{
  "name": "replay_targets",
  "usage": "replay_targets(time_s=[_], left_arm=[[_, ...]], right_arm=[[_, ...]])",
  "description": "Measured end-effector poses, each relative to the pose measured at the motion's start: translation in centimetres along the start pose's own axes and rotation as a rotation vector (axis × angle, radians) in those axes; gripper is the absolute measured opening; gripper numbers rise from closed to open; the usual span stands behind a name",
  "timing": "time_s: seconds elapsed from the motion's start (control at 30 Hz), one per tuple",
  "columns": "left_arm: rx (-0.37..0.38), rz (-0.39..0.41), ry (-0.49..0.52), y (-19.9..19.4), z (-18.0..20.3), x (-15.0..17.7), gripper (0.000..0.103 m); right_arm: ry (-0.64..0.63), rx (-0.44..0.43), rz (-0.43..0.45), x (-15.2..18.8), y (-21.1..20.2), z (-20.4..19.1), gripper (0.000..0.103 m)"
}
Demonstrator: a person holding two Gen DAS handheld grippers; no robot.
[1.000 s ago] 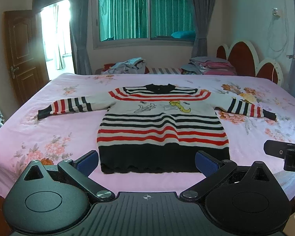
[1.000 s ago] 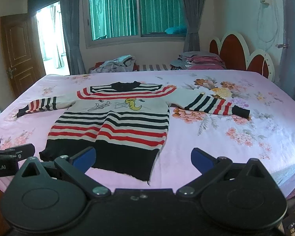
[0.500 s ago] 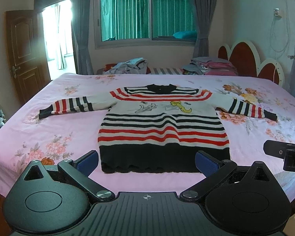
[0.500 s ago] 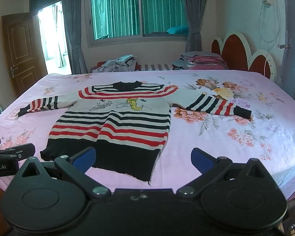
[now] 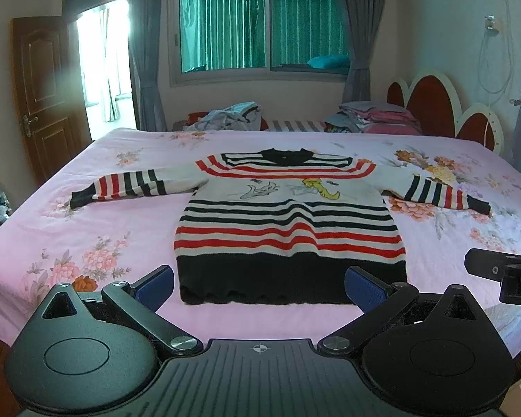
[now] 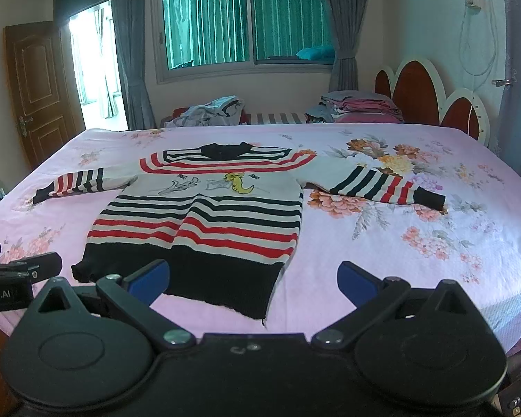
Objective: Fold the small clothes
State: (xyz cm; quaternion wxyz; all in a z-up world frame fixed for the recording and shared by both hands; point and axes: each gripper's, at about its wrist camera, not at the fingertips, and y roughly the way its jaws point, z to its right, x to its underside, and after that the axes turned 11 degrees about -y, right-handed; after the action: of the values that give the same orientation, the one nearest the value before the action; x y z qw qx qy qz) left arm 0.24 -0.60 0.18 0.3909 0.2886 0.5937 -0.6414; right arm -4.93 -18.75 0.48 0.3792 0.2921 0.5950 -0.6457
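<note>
A small striped sweater [image 5: 290, 222] lies flat and face up on a pink floral bed [image 5: 87, 229], collar at twelve o'clock, black hem at six o'clock nearest me, both sleeves stretched out to nine and three o'clock. Nothing is folded yet.

My left claw [image 5: 258, 286] hangs just short of the hem with its blue pads spread wide, holding nothing. My right claw [image 6: 253, 278] is spread the same way and empty, sitting toward the sweater's right hem corner, which curls slightly off the sheet. Whether either claw touches the bedding I cannot tell from these low views.

To start well, I judge I should send each claw to a sleeve cuff [image 6: 430, 198], pinch only the knit and not the sheet beneath, then carry each sleeve across the chest so it lies straight. The knit looks soft and stretchy, so a slow, low lift should keep the body from dragging. Piled clothes [image 5: 231, 118] sit beyond the bed at twelve o'clock, well apart.
</note>
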Motion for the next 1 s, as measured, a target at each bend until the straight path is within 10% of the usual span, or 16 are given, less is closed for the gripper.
replay_targets(time_s=[1.0], left_arm=[[-0.009, -0.003, -0.006, -0.21, -0.30, 0.02, 0.103]], right_arm=[[-0.009, -0.002, -0.001, -0.12, -0.07, -0.13, 0.103]])
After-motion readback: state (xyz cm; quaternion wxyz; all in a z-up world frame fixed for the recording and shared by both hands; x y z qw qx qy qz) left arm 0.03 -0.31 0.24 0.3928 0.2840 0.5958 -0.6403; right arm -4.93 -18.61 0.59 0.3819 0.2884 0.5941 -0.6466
